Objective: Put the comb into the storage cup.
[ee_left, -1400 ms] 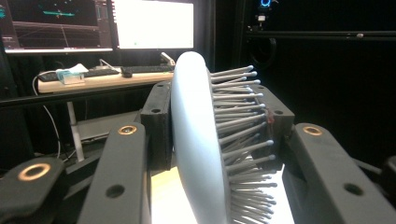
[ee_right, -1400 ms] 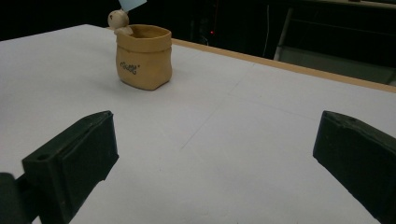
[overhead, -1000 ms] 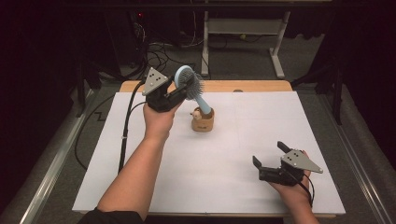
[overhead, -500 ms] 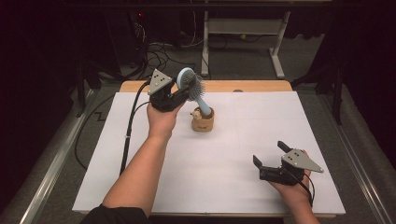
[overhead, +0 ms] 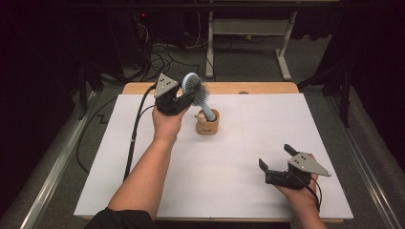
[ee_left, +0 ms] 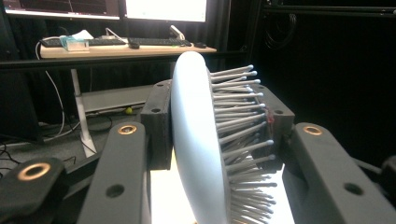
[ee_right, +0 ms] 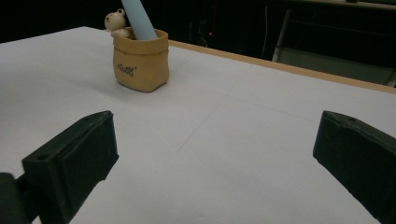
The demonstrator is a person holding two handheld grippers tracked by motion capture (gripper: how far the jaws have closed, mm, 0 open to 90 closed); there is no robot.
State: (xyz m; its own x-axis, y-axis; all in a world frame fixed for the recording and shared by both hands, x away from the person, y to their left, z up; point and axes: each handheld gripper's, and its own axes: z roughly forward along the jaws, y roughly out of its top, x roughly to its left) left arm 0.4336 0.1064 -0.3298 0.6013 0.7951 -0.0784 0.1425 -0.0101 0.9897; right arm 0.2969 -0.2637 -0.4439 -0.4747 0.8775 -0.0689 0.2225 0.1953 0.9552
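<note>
A pale blue hairbrush (overhead: pixel 196 90) with grey bristles stands tilted, its handle end down inside a small tan pot (overhead: pixel 207 122) that has a little bear figure on its rim. My left gripper (overhead: pixel 187 97) is shut on the brush head; in the left gripper view the brush (ee_left: pixel 198 154) sits squeezed between the two pads. The pot (ee_right: pixel 140 58) with the blue handle (ee_right: pixel 138 18) in it appears ahead in the right gripper view. My right gripper (overhead: pixel 278 157) rests low near the table's front right, open, with nothing between its fingers.
A white sheet (overhead: pixel 248 143) covers the wooden table (overhead: pixel 258 88). Beyond the far edge stand a desk frame (overhead: pixel 248 33) and loose cables (overhead: pixel 162 57) on the floor. A metal rail (overhead: pixel 52 167) runs along the left side.
My left hand has sunk a little with the brush, whose handle now reaches further into the pot. The right gripper has kept still.
</note>
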